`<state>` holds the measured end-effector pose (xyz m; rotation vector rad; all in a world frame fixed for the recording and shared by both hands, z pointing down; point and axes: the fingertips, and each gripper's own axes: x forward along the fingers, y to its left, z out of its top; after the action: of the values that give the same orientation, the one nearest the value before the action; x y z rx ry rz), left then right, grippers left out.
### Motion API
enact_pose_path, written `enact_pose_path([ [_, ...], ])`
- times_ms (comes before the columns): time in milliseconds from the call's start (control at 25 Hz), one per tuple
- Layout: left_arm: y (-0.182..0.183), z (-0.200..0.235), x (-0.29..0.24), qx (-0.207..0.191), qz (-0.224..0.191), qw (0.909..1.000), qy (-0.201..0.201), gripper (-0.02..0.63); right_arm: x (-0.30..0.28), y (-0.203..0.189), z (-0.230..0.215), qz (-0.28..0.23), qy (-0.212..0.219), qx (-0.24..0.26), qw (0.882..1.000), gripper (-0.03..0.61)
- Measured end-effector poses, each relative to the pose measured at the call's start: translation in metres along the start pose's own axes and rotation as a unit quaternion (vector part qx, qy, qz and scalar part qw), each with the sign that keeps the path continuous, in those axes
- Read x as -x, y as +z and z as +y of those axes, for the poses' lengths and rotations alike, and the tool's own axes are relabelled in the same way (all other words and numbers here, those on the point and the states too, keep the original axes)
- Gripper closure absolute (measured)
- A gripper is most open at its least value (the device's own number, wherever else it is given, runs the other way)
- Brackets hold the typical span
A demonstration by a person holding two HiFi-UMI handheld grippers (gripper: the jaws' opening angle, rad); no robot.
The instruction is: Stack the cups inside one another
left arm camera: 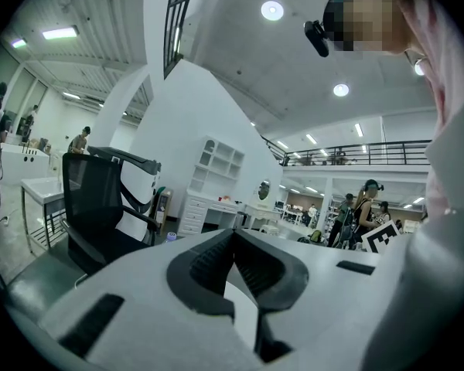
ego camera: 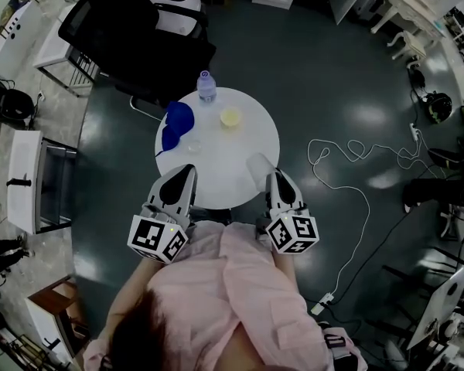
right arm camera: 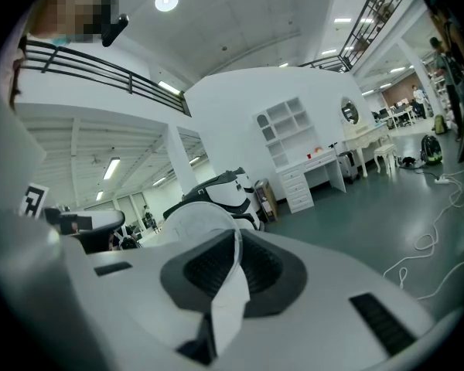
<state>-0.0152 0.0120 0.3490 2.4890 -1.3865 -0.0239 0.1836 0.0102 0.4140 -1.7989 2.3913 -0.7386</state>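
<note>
At the table's (ego camera: 240, 188) near edge, your right gripper (right arm camera: 237, 239) has its fingers clamped on a clear cup's (right arm camera: 193, 221) wall, your left gripper's (left arm camera: 233, 236) fingers are together and empty, and the yellowish cup (ego camera: 230, 117) stands alone mid-table, so I judge nothing stacked yet.

Head view: dimmish, bluish cast. Round white worktop (ego camera: 240, 172) is the brightest spot, nearly washed out at centre. Dark floor (ego camera: 332, 68) carries pale smeared reflections of overhead lights off the worktop's right edge. Heavy fisheye: room curls at frame edges, corners black.

Left gripper view: brighter, lit from above by round ceiling lamps (left arm camera: 272, 10) & strip lights w/ slight bloom. Black circular vignette; near parts soft, bg sharper.

Right gripper view: same look, ceiling lamp (right arm camera: 166, 1) blooms. Clear cup (right arm camera: 187, 226) close to lens, hazy, thin sheen along rim.
</note>
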Motion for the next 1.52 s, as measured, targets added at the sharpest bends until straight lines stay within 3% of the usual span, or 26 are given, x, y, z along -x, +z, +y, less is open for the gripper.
enact_pose_path([
  [760, -0.005, -0.002, 0.007, 0.009, -0.002, 1.0000, 0.000, 0.597, 0.005, 0.011, -0.004, 0.001, -0.008, 0.031, 0.999, 0.540],
  [1120, 0.006, 0.023, 0.021, 0.012, -0.009, 0.9997, 0.020, 0.595, -0.008, 0.023, 0.013, 0.011, -0.004, 0.077, 0.997, 0.540],
  [1520, 0.020, 0.047, 0.012, 0.017, -0.017, 0.9997, 0.008, 0.596, -0.016, 0.024, 0.029, 0.036, -0.010, 0.112, 0.993, 0.540],
])
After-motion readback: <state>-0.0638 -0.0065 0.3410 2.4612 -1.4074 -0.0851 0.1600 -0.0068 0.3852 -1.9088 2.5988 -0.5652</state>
